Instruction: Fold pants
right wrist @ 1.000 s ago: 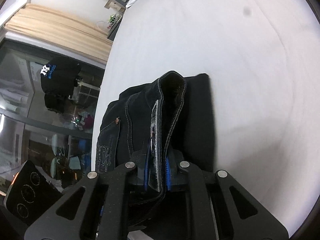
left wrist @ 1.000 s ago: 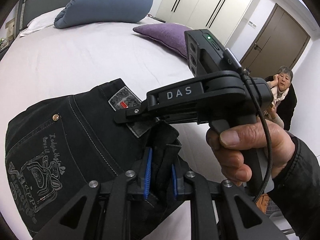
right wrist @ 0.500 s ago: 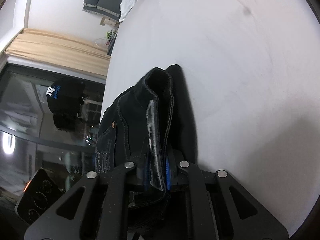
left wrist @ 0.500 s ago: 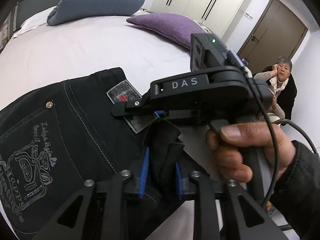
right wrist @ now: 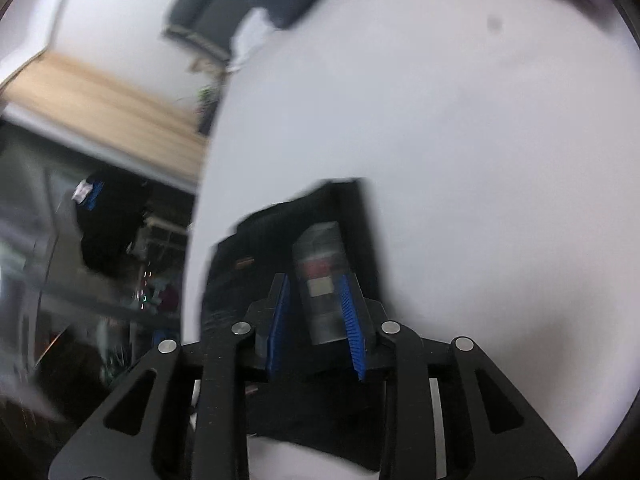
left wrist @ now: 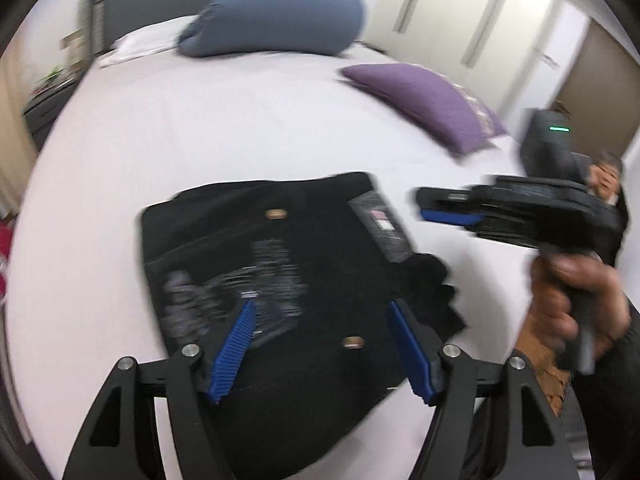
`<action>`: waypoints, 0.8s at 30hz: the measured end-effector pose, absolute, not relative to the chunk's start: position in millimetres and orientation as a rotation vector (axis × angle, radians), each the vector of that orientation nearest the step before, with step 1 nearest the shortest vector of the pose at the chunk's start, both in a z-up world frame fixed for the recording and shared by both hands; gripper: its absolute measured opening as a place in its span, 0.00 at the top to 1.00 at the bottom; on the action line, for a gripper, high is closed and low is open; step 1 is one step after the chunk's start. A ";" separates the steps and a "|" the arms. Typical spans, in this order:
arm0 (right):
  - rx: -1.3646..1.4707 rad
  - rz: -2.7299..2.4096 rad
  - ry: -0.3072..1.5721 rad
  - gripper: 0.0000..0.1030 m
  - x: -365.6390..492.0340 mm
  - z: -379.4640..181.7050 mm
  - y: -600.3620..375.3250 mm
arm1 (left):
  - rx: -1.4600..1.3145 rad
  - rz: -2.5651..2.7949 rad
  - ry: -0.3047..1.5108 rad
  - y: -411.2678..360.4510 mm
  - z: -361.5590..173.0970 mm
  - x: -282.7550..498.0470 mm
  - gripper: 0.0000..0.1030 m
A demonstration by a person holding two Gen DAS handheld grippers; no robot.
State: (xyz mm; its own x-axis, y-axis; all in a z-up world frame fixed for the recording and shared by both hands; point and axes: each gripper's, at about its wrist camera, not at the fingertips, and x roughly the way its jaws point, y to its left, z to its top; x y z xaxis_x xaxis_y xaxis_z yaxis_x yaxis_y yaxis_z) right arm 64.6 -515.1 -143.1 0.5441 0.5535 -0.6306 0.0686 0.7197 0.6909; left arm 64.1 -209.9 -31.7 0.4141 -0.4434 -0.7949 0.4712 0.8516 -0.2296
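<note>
The black jeans (left wrist: 280, 264) lie folded flat on the white bed (left wrist: 200, 132), back pocket embroidery and grey waist label (left wrist: 380, 228) facing up. My left gripper (left wrist: 322, 340) is open just above the jeans, blue pads spread wide and empty. My right gripper (left wrist: 452, 214) shows at the right, off the jeans' edge, held by a hand. In the right wrist view the right gripper (right wrist: 314, 304) is open over the label (right wrist: 320, 280) of the jeans (right wrist: 248, 248), holding nothing. Both views are blurred.
A blue pillow (left wrist: 272, 12) and a white pillow (left wrist: 140, 40) lie at the bed's head, a purple cushion (left wrist: 424, 100) at the right. A seated person (left wrist: 608, 176) is past the bed's right side. A window and curtain (right wrist: 100, 112) lie to the left.
Both grippers have opened and let go of the jeans' waistband. The jeans have dropped flat onto the bed. Both grippers have pulled back and up.
</note>
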 end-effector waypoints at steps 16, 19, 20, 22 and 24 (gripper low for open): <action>0.342 0.238 1.102 0.76 36.5 -166.9 -432.0 | 0.115 -0.476 1.136 -196.1 -65.9 75.5 0.32; 0.341 0.206 1.080 0.76 35.7 -148.8 -431.4 | 0.118 -0.472 1.136 -194.0 -67.2 74.8 0.32; 0.346 0.217 1.054 0.76 31.1 -142.1 -434.0 | 0.120 -0.471 1.137 -197.5 -68.2 73.2 0.32; 0.353 0.241 1.021 0.76 26.0 -124.3 -432.6 | 0.124 -0.470 1.138 -201.0 -69.2 73.9 0.32; 0.332 0.235 1.040 0.76 32.2 -131.0 -426.1 | 0.126 -0.473 1.141 -205.2 -69.8 75.0 0.32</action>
State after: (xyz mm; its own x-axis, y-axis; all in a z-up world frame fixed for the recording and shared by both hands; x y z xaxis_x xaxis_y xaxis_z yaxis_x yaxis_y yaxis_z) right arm 32.2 -426.1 -131.0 0.4881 0.3450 -0.8017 -0.0339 0.9254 0.3776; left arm 75.0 -205.2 -69.8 0.3303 -0.2972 -0.8959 0.4235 0.8949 -0.1407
